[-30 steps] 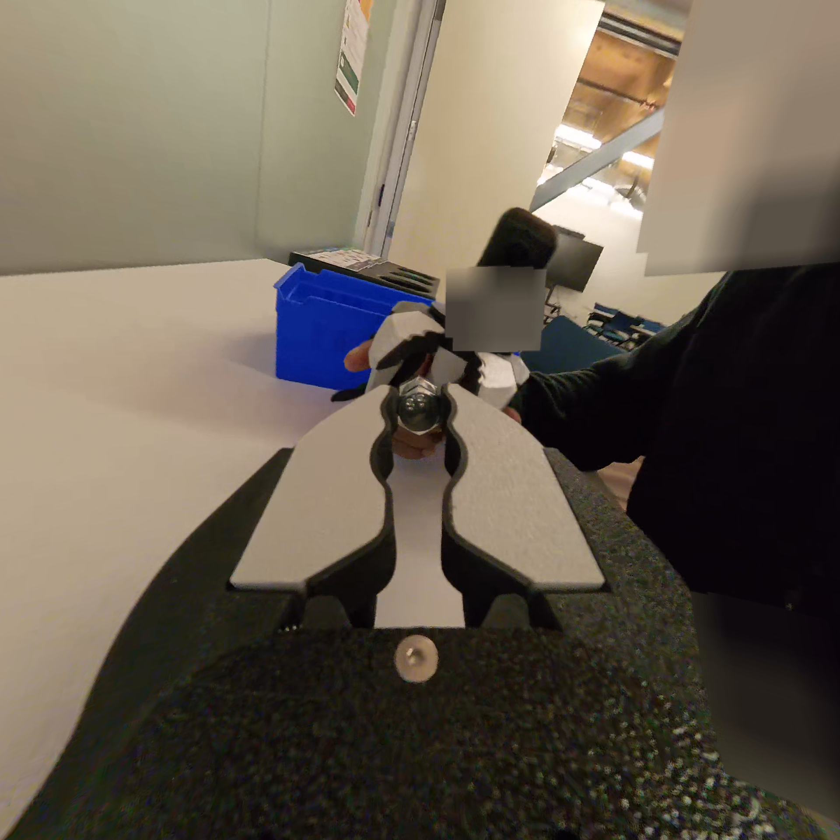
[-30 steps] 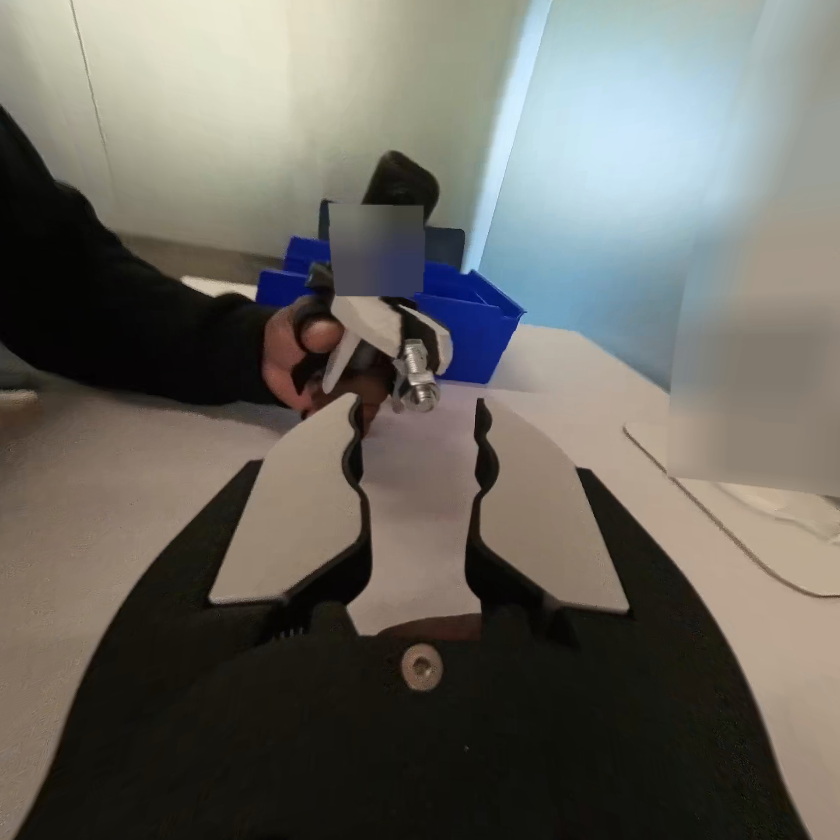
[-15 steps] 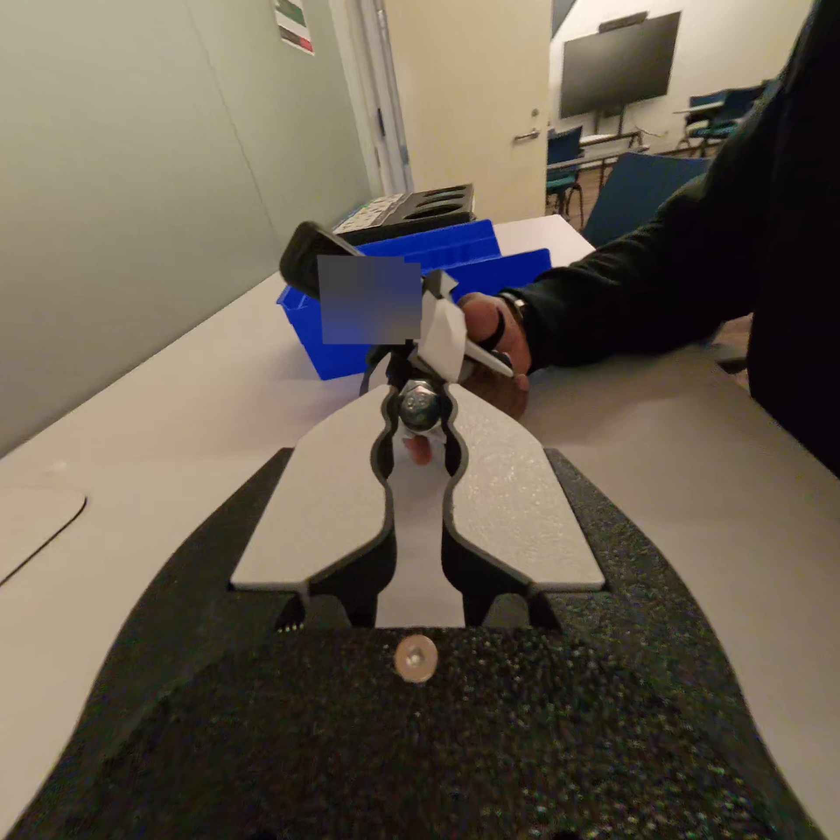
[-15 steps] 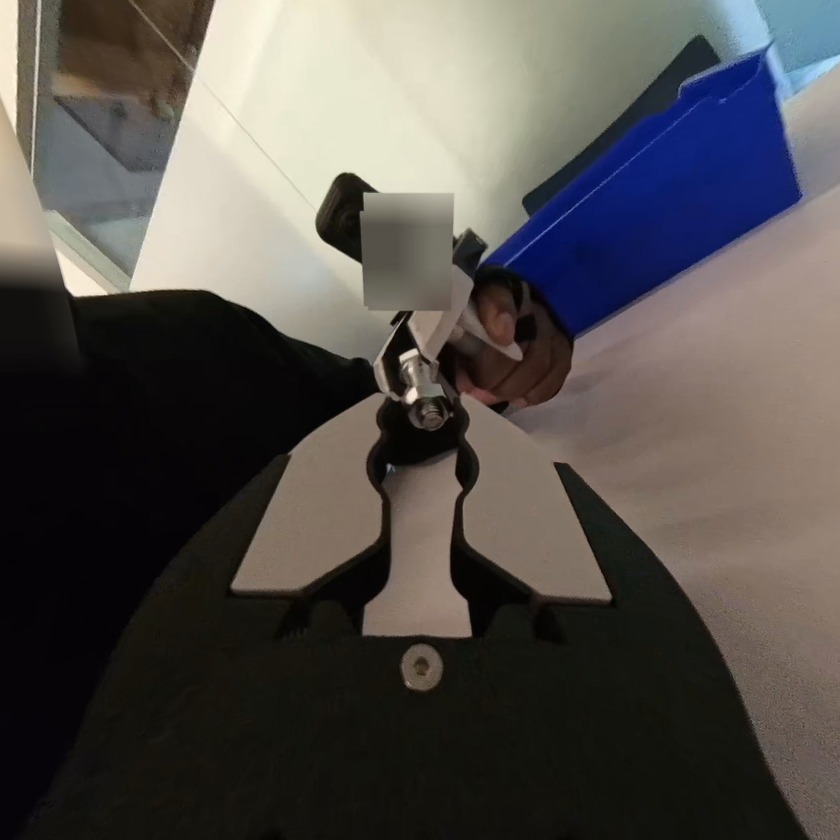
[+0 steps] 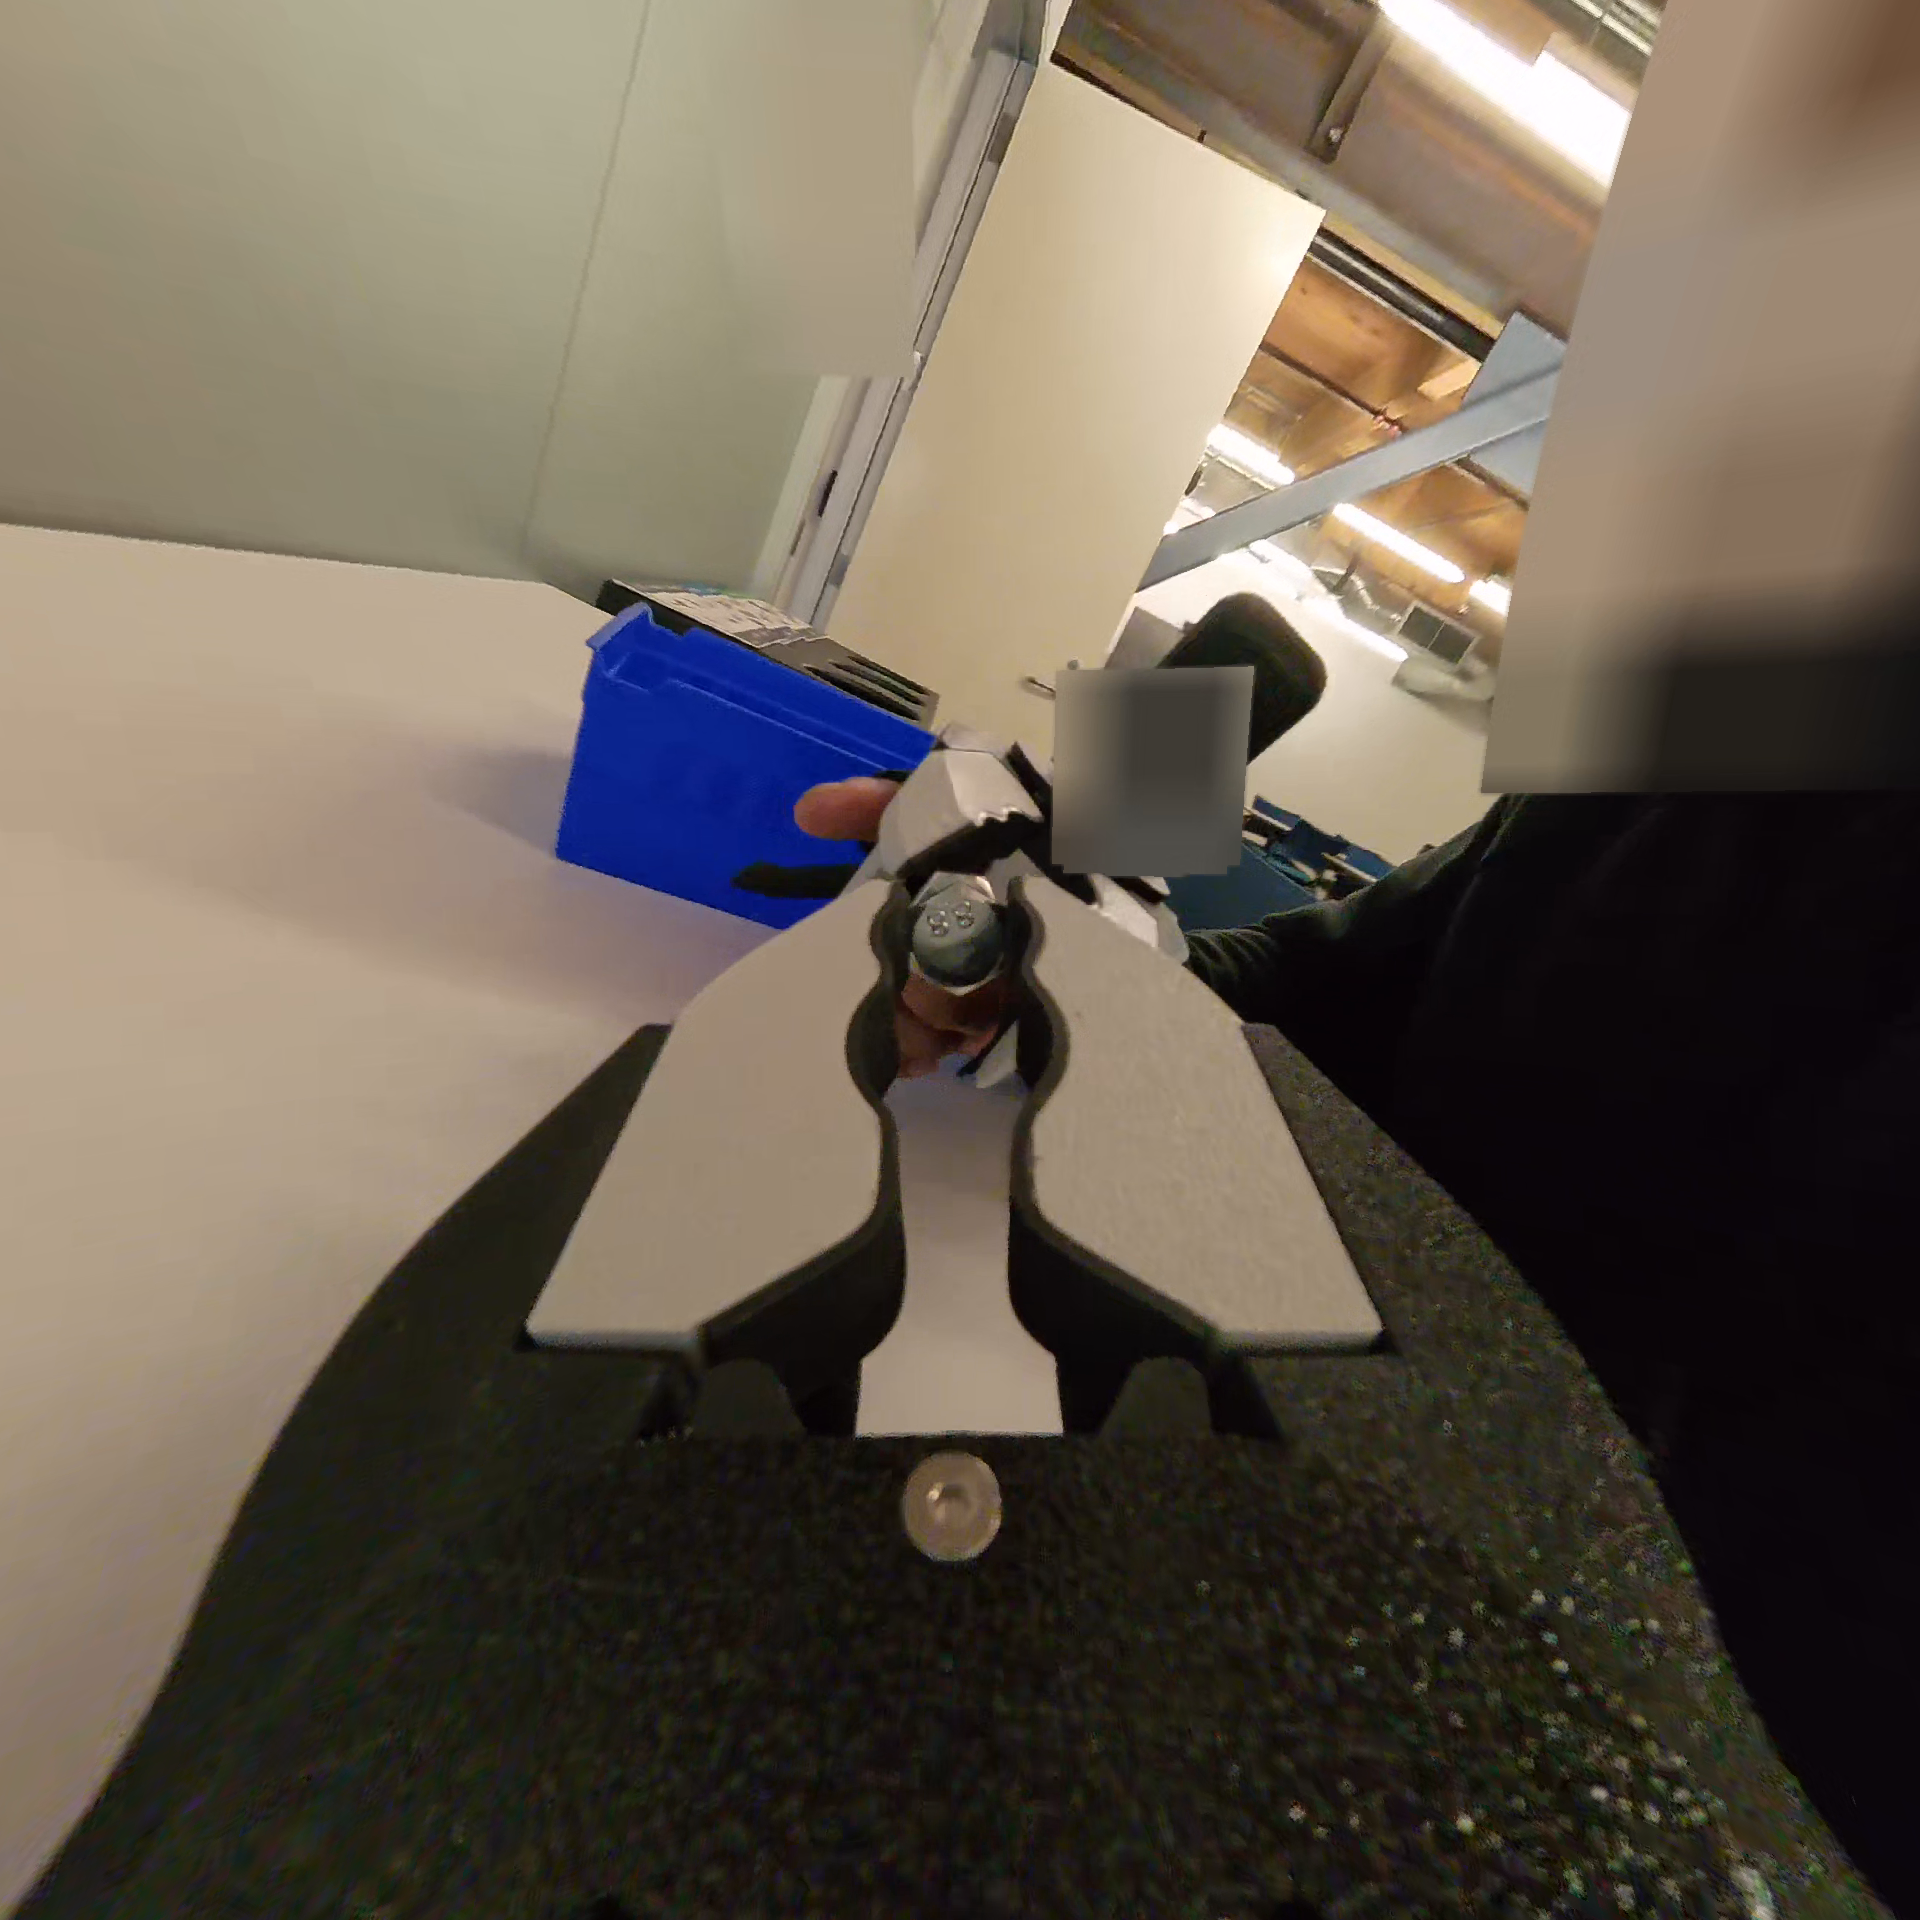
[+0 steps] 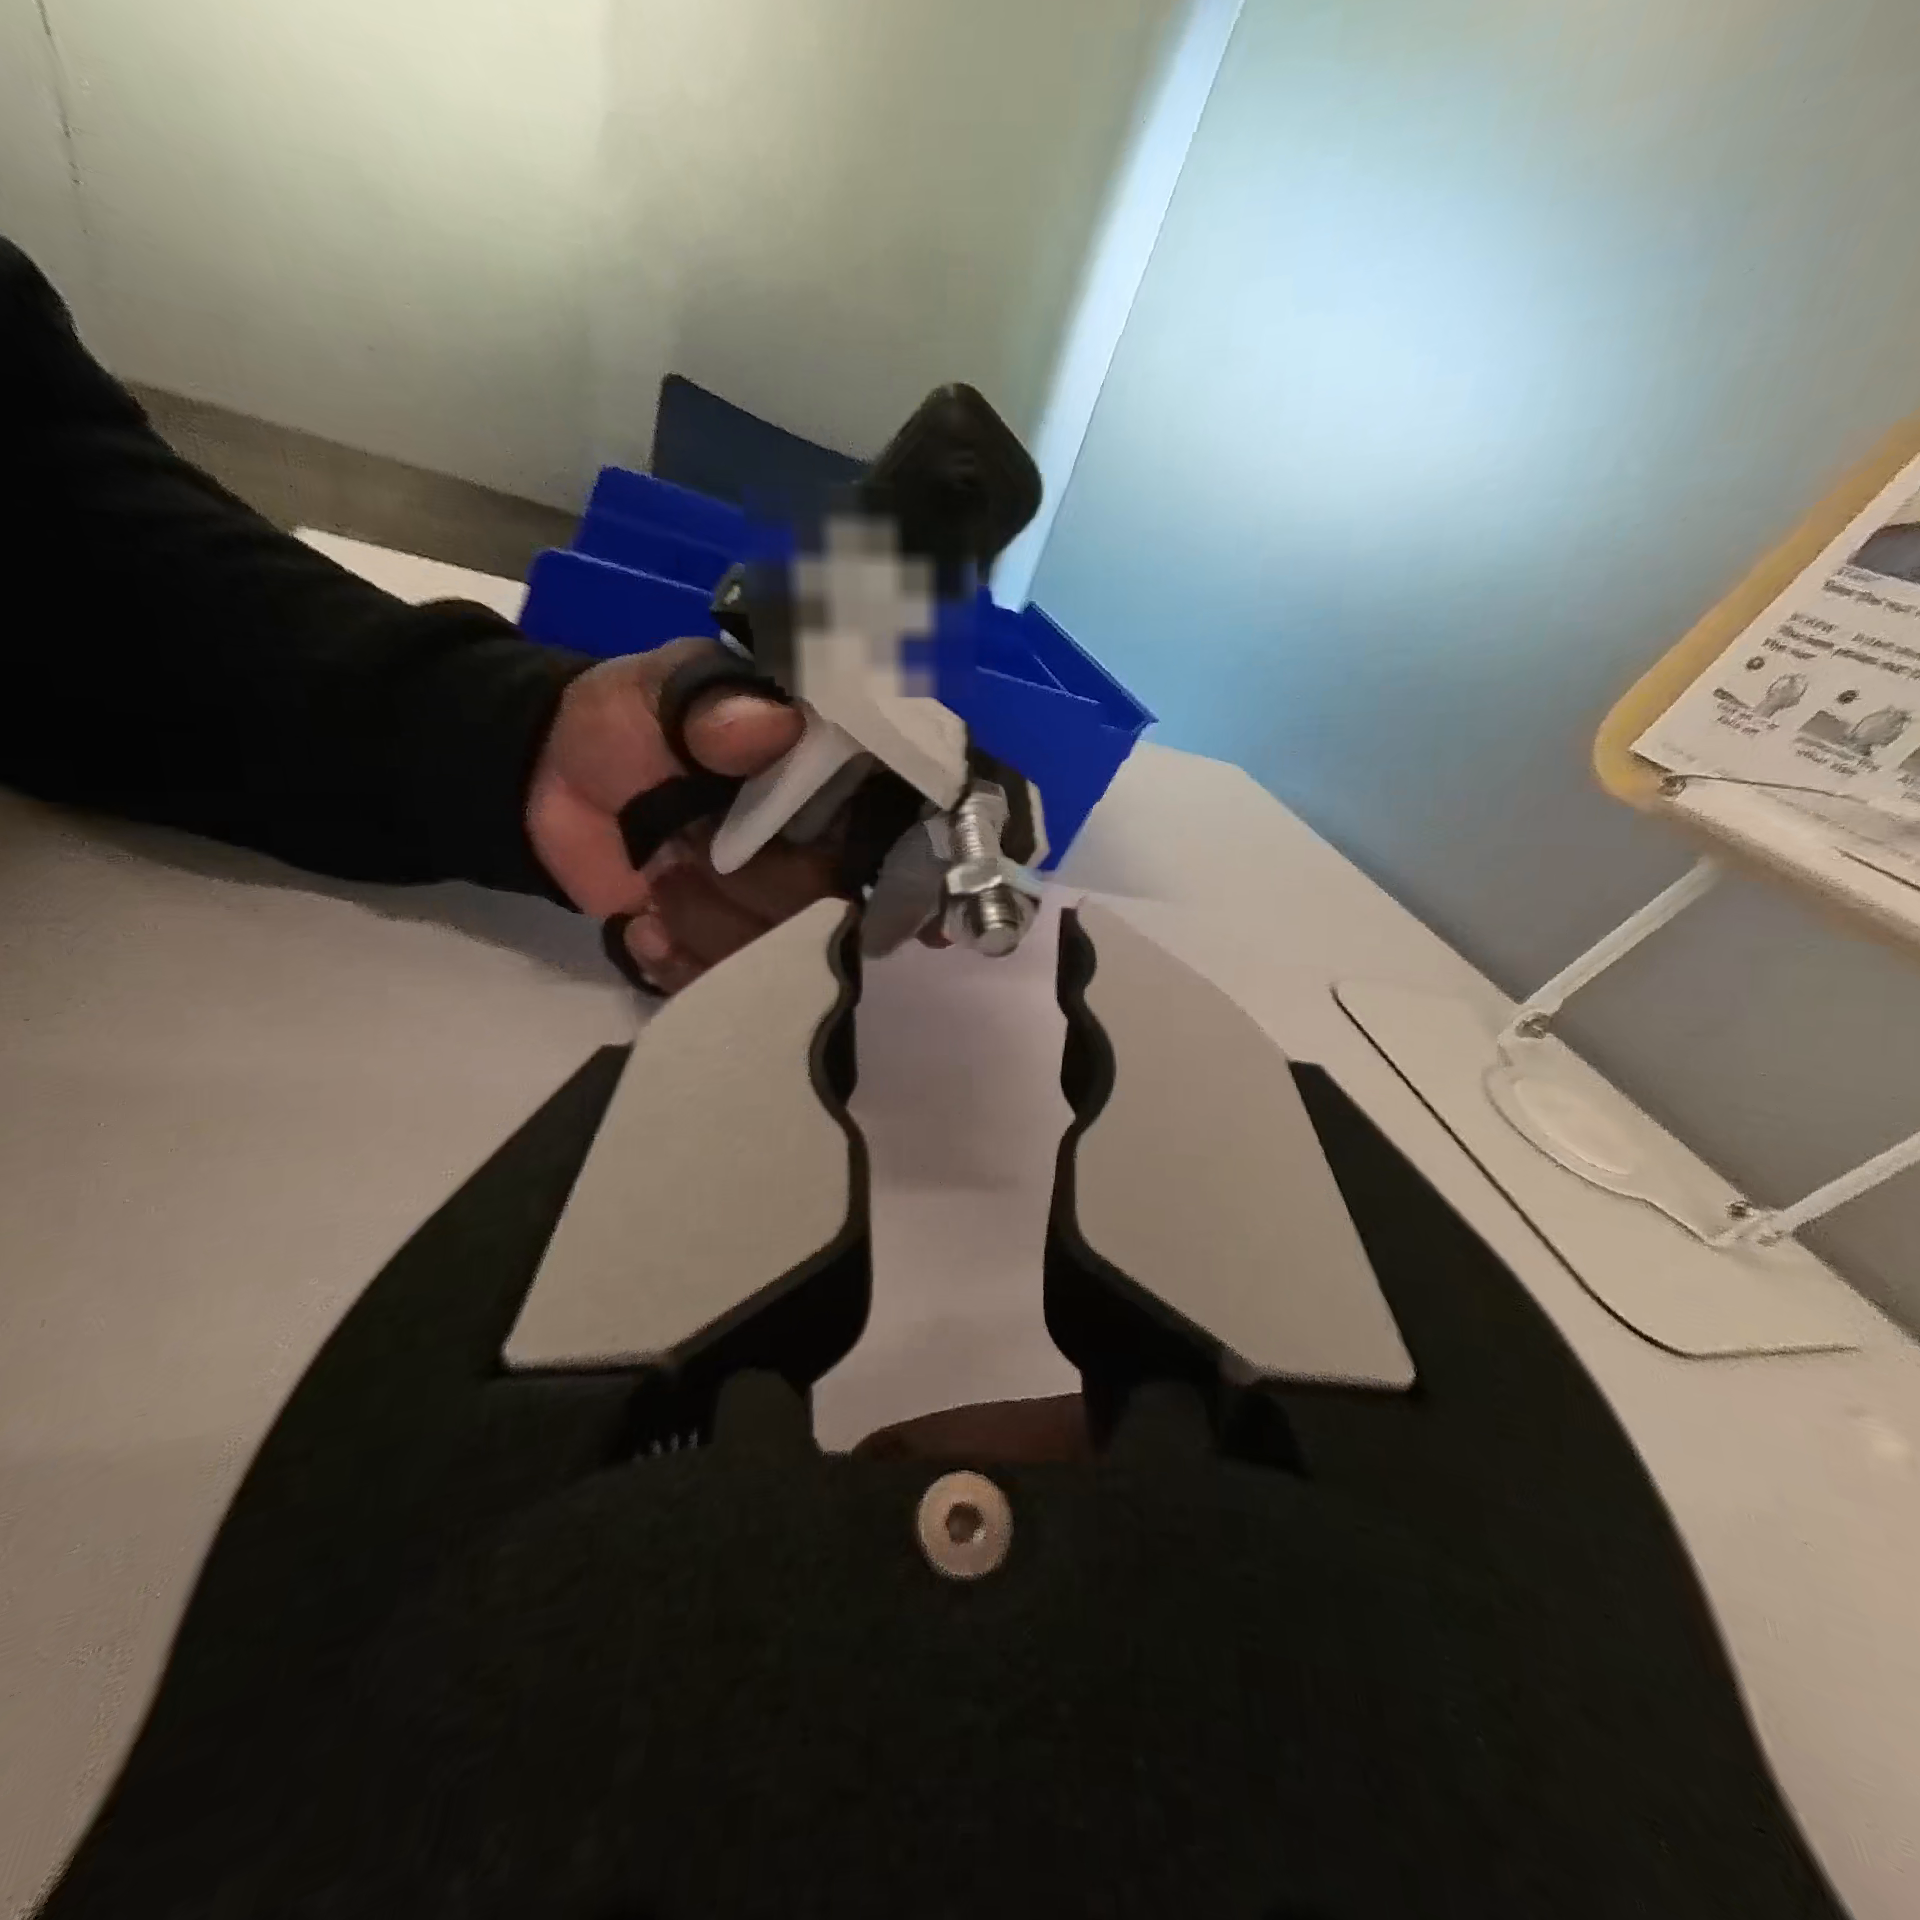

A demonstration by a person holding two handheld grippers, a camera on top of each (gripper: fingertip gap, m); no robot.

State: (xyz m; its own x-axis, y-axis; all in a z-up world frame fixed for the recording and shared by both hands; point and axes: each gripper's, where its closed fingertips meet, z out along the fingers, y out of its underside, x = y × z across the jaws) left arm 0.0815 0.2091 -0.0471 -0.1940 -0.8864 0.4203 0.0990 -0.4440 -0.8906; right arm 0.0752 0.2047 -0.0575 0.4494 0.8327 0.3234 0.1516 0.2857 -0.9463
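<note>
My left gripper [image 5: 951, 906] is shut on the hexagonal head of a silver bolt [image 5: 954, 940] and holds it above the white table [image 5: 260, 935]. In the right wrist view the left gripper [image 6: 951, 821] shows with the bolt's threaded end [image 6: 992, 920] sticking out toward the camera, and a silver nut [image 6: 971, 883] sits on the thread. My right gripper [image 6: 961, 920] is open, its fingertips just short of the nut on either side and not touching it. In the left wrist view its grey fingers [image 5: 940, 805] show just behind the bolt.
A blue plastic bin [image 5: 717, 790] stands on the table behind the grippers; it also shows in the right wrist view [image 6: 1060, 738]. A black tray [image 5: 790, 644] lies behind it. A tilted document stand [image 6: 1766, 665] stands at the right. A person's dark sleeve [image 6: 260, 675] reaches in from the left. The grippers are tip to tip, or close to it.
The right gripper closed around the nut half a second ago, then opened and drew back off it. Both views swung round and back. The left gripper kept its hold on the bolt.
</note>
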